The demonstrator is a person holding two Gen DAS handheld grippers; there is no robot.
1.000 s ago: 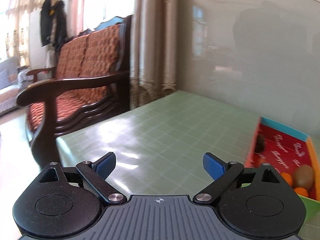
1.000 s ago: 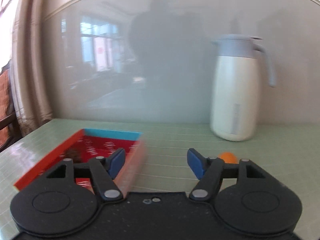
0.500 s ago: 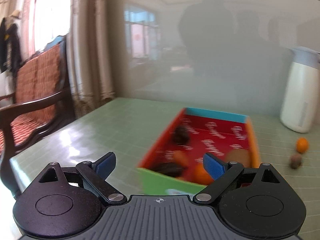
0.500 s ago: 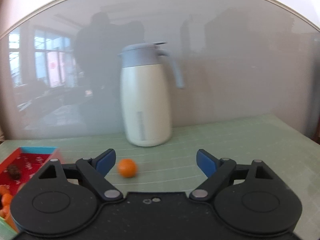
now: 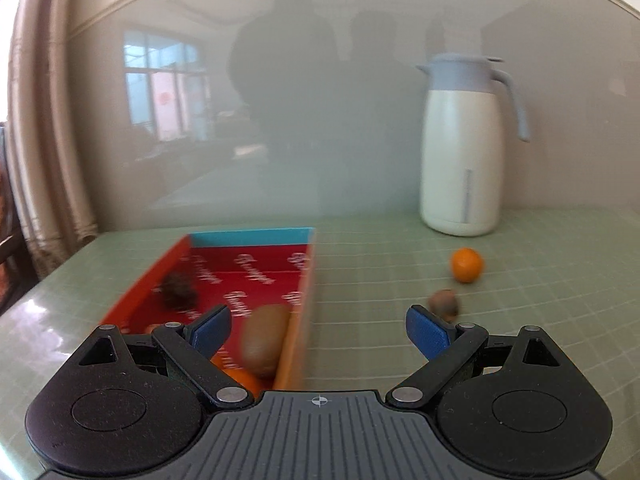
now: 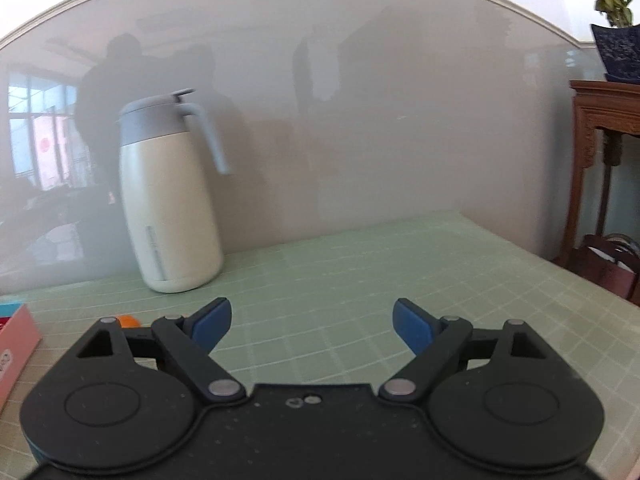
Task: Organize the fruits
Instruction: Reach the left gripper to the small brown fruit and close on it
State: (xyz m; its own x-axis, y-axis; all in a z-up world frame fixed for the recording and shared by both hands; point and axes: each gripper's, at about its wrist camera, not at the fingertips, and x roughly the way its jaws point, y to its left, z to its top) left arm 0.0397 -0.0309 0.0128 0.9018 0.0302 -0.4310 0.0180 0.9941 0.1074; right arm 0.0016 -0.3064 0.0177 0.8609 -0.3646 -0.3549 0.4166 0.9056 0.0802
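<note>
The left tool (image 5: 319,330) hangs above the green gridded counter (image 5: 380,280) with its blue-padded fingers spread wide and nothing between them. Below and to its left lies a shallow box (image 5: 308,280) with a red floor, orange side walls and a turquoise far wall; white cursive lettering is printed repeatedly across the red floor, but motion blur makes it unreadable. Inside the box rest a brown kiwi (image 5: 265,340) against the right wall, a dark, rough-looking fruit (image 5: 178,290) farther back on the left, and an orange fruit (image 5: 240,378) at the near end, partly hidden by the tool's left finger. Out on the counter, right of the box and well apart from it, sits a loose tangerine (image 5: 467,265), with a small brown fruit (image 5: 444,303) just in front of it, near the tip of the tool's right finger. A cream thermos jug (image 5: 462,148) with a grey lid and handle stands at the back by the glossy wall; a faint vertical strip marks its side, with no legible text. The right tool (image 6: 312,322) is likewise spread wide and holds nothing, over bare counter to the right of the jug. In the right wrist view a sliver of the tangerine shows behind the left finger, and the box's pink outer corner, bearing a scrap of unreadable print, sits at the left edge.
</note>
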